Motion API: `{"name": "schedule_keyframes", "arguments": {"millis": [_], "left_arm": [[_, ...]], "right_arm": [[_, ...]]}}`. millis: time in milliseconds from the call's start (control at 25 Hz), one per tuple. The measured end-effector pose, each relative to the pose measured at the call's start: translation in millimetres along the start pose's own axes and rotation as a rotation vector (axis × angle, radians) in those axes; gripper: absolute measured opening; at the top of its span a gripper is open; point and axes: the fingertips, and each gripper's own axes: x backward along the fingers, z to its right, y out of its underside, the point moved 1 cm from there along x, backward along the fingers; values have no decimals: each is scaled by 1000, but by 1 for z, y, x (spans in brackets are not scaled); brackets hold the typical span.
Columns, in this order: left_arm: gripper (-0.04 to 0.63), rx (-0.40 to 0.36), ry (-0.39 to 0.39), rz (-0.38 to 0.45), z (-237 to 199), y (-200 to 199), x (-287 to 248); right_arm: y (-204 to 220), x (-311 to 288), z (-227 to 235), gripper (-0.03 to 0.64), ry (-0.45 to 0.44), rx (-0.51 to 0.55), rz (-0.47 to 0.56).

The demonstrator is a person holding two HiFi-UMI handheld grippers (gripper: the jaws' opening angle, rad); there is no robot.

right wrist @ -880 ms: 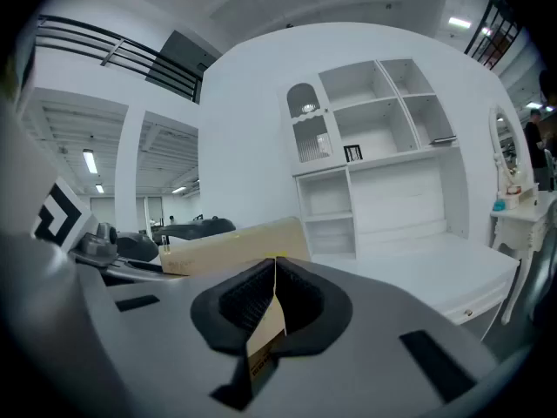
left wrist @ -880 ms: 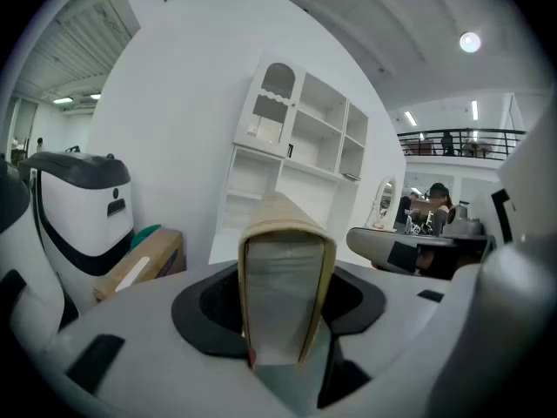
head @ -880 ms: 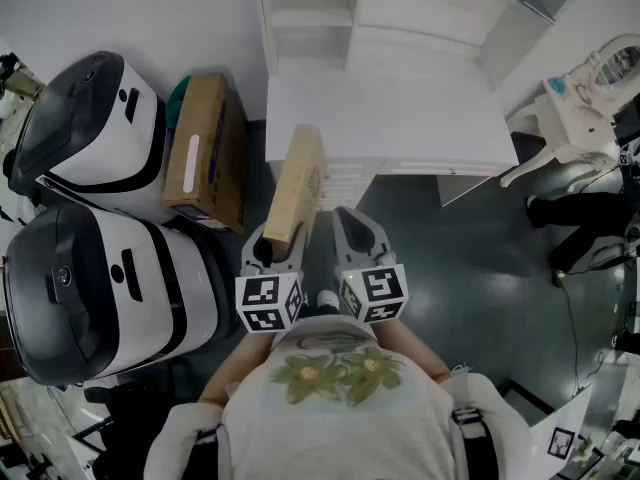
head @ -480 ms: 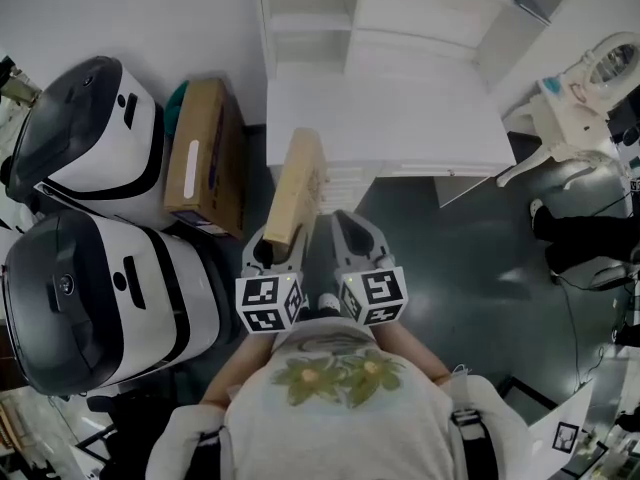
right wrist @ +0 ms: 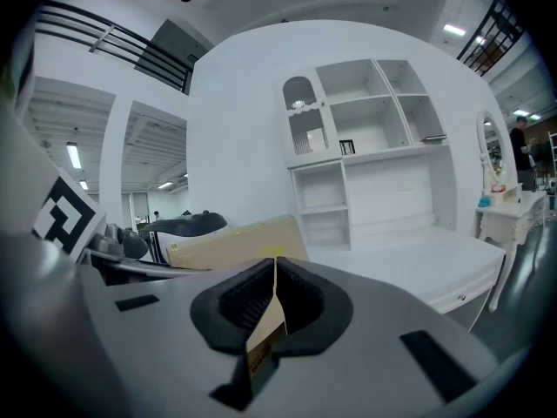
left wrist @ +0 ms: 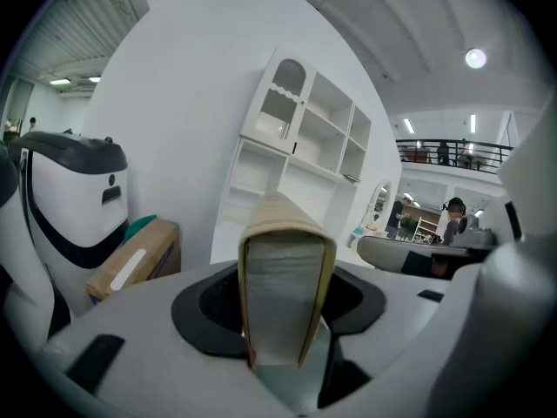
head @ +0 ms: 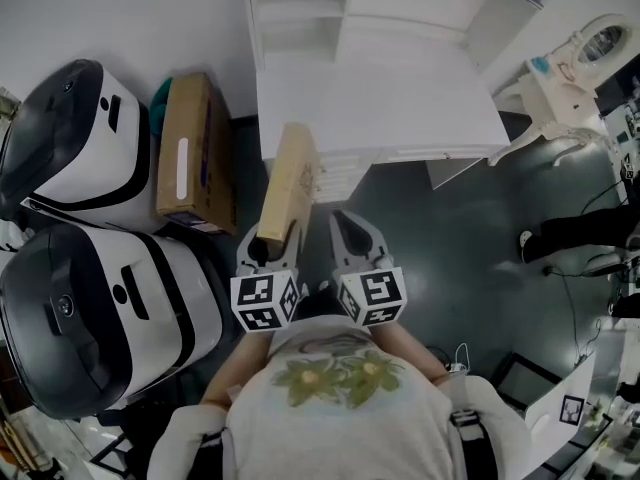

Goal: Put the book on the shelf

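Side by side at frame centre, tipped slightly down toward the white shelf unit (head: 380, 98) above, the left gripper (head: 272, 246) clamps the tan book (head: 290, 193). The right gripper (head: 352, 243) pinches a thin tan strip (right wrist: 265, 325).

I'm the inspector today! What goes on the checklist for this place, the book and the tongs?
Surface: white desk top, nothing seen on it.
Job's things: book, on edge, spine up, not yet on the shelf; white shelf above the desk.
Clutter: cardboard box beside the desk.
Tongs: left tongs shut on the book; right tongs shut on a thin tan strip.
Cables: one thin cable on the dark floor, right side.
Surroundings: two big white-and-black machines at left; white mirror table at right.
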Motion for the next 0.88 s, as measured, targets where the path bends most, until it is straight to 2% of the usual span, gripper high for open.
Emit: {"name": "schedule_keyframes", "arguments": {"millis": [280, 520, 880], "left_arm": [[236, 21, 2, -31, -15, 7, -10], [236, 20, -19, -40, -27, -1, -37], [236, 17, -71, -50, -38, -25, -107]], "right_arm": [[15, -12, 3, 33, 20, -18, -46], [13, -40, 14, 32, -3, -26, -53], [-7, -104, 64, 34, -59, -26, -45]]}}
